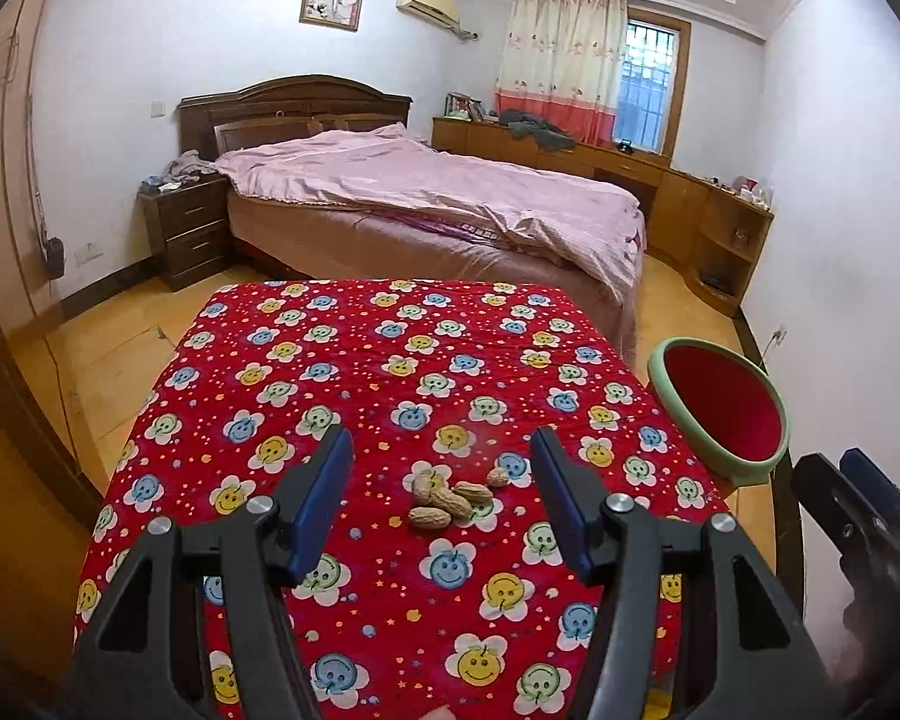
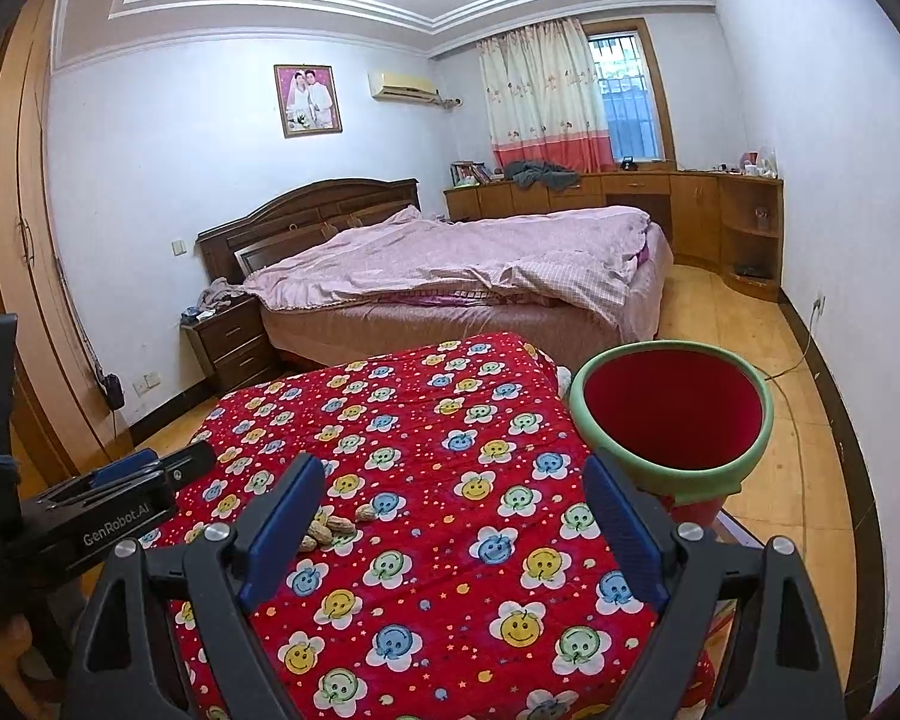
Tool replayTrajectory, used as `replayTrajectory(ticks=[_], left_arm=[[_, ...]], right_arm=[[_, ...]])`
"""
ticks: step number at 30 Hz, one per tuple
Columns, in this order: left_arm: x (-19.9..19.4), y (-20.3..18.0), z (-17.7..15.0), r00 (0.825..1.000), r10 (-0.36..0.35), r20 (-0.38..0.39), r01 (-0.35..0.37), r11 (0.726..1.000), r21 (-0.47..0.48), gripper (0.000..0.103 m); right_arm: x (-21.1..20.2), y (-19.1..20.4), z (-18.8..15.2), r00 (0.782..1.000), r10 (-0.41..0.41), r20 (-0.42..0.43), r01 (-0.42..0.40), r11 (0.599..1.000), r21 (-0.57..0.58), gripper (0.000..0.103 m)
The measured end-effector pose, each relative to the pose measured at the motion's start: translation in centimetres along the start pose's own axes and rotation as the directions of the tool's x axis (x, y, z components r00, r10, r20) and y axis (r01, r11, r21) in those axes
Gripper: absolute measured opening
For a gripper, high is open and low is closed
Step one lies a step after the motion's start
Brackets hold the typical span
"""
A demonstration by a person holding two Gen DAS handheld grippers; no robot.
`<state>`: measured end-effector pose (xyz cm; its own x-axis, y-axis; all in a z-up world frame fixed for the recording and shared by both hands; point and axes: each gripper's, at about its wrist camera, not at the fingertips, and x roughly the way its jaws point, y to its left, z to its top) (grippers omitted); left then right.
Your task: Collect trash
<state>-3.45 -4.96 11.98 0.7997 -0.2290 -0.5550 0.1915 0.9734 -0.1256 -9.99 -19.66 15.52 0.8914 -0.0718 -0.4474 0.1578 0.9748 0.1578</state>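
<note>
Peanut shells (image 1: 450,495): small heap of about five, lying on the red flower-print cloth (image 1: 342,360) that covers the desk, toward the near edge, roughly midway between left and right edges. One shell sits slightly apart on the heap's right side.

Bin (image 2: 672,414): red inside, green rim, standing just off the desk's right edge, mouth tilted toward the cameras. Looks empty as far as its inside shows.

Left gripper (image 1: 442,450): released, jaws wide, nothing held, hovering above the heap with the shells lying between the two blue pads (image 1: 330,492) as seen from its own camera.

Right gripper (image 2: 453,489): also released and empty, over the desk's near part between heap and bin.

Step in hand, by my reading: first pick from the heap with the left gripper. To do it well: come straight down, take one shell at the heap's edge rather than the middle, close gently since the shells likely crush and scatter, and keep the pads from pinching the cloth, which would drag the rest.

Hard to make out:
- Whether these are whole nuts or empty husks.
- Left pad of the right gripper hides part of the heap in the right view.
- Bin's base and footing are cut off.
- Desk's near edge is hidden behind the gripper bodies.
</note>
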Motion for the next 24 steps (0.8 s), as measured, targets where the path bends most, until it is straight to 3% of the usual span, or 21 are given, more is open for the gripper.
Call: replayTrajectory(ticks=[24], left_arm=[[0.72, 0.75, -0.42, 1.000, 0.030, -0.007, -0.030, 0.999, -0.018, 0.061]], right_arm=[[0.52, -0.03, -0.48, 1.000, -0.005, -0.012, 0.005, 1.000, -0.004, 0.090]])
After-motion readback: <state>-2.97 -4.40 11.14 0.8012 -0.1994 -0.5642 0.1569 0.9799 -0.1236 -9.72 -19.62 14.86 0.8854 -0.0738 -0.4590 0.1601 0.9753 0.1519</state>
